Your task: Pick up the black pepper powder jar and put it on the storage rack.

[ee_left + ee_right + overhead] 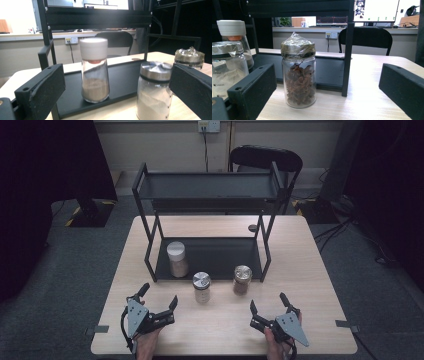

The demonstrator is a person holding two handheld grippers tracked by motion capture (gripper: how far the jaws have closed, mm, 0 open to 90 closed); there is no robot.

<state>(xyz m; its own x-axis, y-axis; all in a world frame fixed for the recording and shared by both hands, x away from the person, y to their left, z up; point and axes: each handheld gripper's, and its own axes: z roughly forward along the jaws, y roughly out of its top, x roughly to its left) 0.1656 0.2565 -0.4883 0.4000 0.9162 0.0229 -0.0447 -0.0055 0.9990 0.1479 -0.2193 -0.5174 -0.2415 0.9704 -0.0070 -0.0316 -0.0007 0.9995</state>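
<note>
The counter [300, 250] is a pale wooden square; its left and right thirds lie bare, and so does the front strip where the hands rest. Its near edge is cut off by the bottom of the high view, along with the person's forearms.

A black two-tier rack [207, 190] stands at the back centre, its lower tray [225, 255] flat on the counter and open toward the person. The upper shelf overhangs the tray's rear, so that part is hard to make out.

Three jars sit near the tray's front edge. The white-capped jar [177, 259] stands inside the tray at its front left corner, holding brown powder. The metal-lidded jar [201, 287] stands on the counter just in front of the tray, with pale powder. The wrapped jar [242, 279] stands just right of it, touching or nearly touching the tray's edge; which one I cannot tell. Film covers its lid, and dark dried pieces fill it.

The left hand-held gripper [159, 296] lies front left, jaws spread wide and empty, aimed between the white-capped and metal-lidded jars. The right hand-held gripper [268, 302] lies front right, jaws likewise apart and empty, facing the wrapped jar. Clear counter separates each from the jars.
</note>
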